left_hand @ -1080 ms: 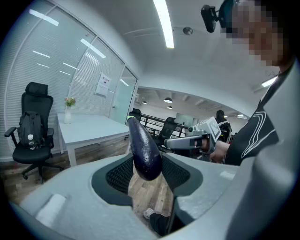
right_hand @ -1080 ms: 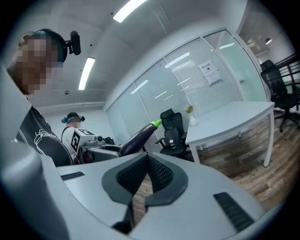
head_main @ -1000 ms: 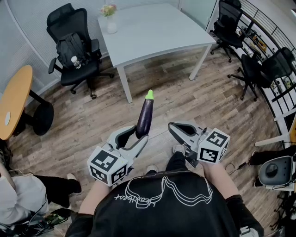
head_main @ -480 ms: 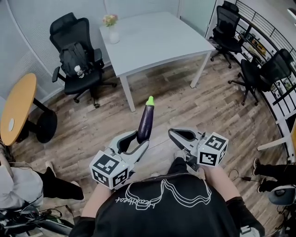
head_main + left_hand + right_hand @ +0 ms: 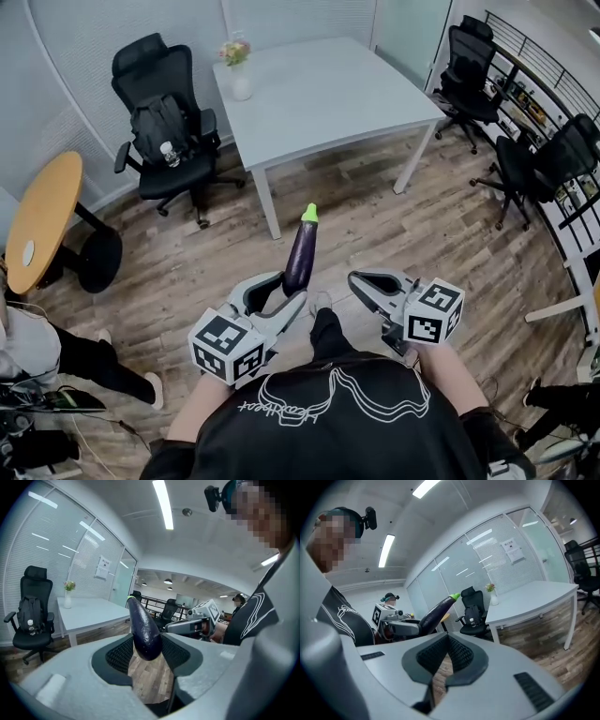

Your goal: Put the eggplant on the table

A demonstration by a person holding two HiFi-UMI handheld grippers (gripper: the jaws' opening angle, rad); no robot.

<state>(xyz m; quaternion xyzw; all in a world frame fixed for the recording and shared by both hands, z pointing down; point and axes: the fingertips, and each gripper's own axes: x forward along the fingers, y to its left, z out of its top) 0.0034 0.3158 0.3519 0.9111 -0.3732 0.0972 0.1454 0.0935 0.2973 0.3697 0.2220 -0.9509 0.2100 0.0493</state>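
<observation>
A long dark purple eggplant (image 5: 300, 255) with a green stem stands nearly upright, its lower end clamped between the jaws of my left gripper (image 5: 287, 289). In the left gripper view the eggplant (image 5: 143, 629) rises from between the ribbed pads of the left gripper (image 5: 147, 645). My right gripper (image 5: 362, 280) hovers level with it to the right, shut and empty. The right gripper (image 5: 448, 639) has its pads meeting at the tip, and the eggplant (image 5: 435, 611) shows to its left. The white table (image 5: 328, 89) stands ahead, across the wooden floor.
A vase of flowers (image 5: 239, 75) stands on the white table's far left corner. A black chair with a backpack (image 5: 164, 131) is left of it, beside a round wooden table (image 5: 42, 220). More black chairs (image 5: 548, 155) line the right. A seated person (image 5: 37, 347) is at lower left.
The white table and the chairs have slid lower and nearer in the head view. Both grippers hold the same pose, the eggplant still in the left one.
</observation>
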